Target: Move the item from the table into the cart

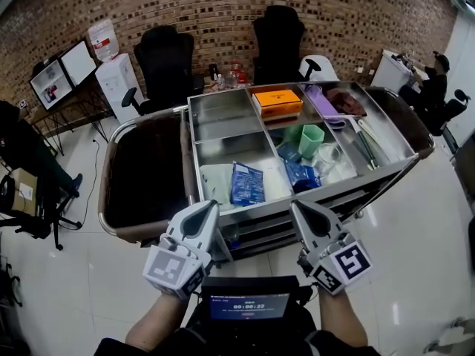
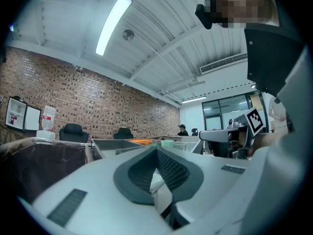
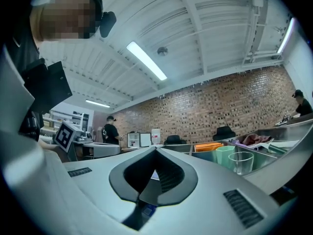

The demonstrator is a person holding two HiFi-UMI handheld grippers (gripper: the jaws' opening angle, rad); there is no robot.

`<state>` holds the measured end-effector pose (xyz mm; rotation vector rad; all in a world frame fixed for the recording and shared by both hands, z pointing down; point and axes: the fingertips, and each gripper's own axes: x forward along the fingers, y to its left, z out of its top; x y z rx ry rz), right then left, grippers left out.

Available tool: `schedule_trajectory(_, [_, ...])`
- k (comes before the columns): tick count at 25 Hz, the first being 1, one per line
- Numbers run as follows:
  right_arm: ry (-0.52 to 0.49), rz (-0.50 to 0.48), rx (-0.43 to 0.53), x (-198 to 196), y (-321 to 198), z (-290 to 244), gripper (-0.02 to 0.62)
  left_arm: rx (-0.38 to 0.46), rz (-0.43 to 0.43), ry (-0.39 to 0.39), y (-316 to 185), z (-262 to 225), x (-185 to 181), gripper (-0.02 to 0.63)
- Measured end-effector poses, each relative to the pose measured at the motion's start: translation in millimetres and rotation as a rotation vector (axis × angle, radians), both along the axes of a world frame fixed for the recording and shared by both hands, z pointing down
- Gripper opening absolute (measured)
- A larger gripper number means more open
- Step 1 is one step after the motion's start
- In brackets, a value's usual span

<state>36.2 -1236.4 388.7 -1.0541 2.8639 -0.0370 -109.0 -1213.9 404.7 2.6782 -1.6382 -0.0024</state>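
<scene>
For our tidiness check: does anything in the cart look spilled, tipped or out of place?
Nothing stands out: the green cup and clear glass stand upright, the orange box lies flat, no spill shows.

A brick wall (image 1: 223, 6) backs two black office chairs (image 1: 165, 58). The floor (image 1: 415, 221) is glossy white. A strip light (image 2: 113, 24) glows overhead.

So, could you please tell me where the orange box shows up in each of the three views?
Head view: the orange box lies in a far middle compartment of the cart, above centre.
Left gripper view: a thin orange sliver just left of centre.
Right gripper view: right of centre.
Shared landmark: the green cup, close to the box in all three.
</scene>
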Motion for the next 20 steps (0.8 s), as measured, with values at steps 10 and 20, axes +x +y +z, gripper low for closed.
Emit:
schedule_trajectory(10, [0.002, 0.006, -0.001, 2.2, -1.0, -0.1, 0.005, -0.003, 0.008, 0.000, -0.6, -1.4, 3.8, 0.000])
schedule_trajectory(20, [0.008, 0.006, -0.009, 2.3, -1.0, 2.7, 0.005, -0.006, 0.012, 0.004, 1.2, -2.5, 5.7, 0.000])
